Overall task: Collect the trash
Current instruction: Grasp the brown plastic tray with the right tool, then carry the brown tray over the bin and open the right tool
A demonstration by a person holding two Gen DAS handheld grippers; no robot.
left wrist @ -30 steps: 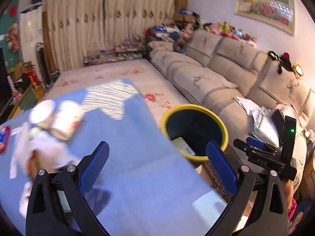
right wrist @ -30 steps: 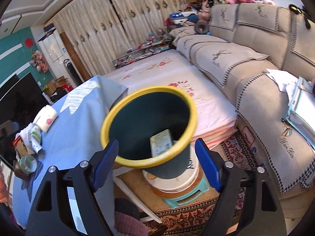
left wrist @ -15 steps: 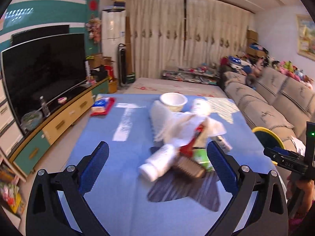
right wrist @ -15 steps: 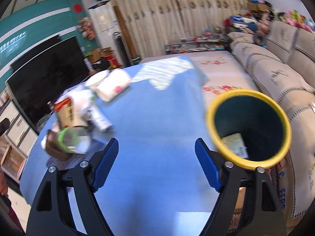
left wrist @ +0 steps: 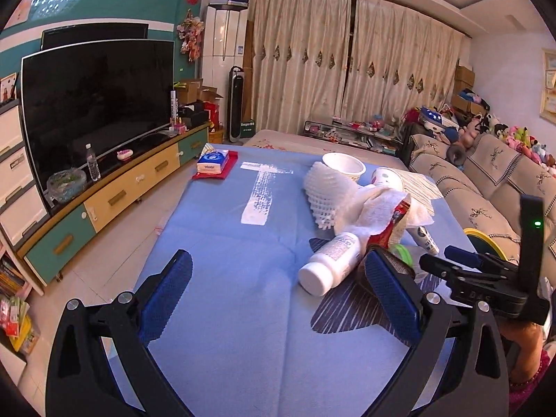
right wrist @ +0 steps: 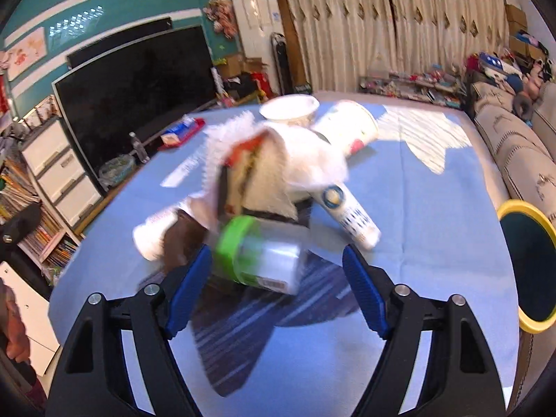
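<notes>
Lying before right tongs [right wrist: 276,286]: jar [right wrist: 257,255].

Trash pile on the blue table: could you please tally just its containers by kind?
Paper cups: 2
White bottle: 1
Tube: 1
Green-lidded jar: 1
Total: 5

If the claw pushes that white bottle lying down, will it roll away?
Probably a little: the white bottle lies on its round side. The trash pile touching it might block it. It looks like light plastic, so likely easy to lift.
</notes>
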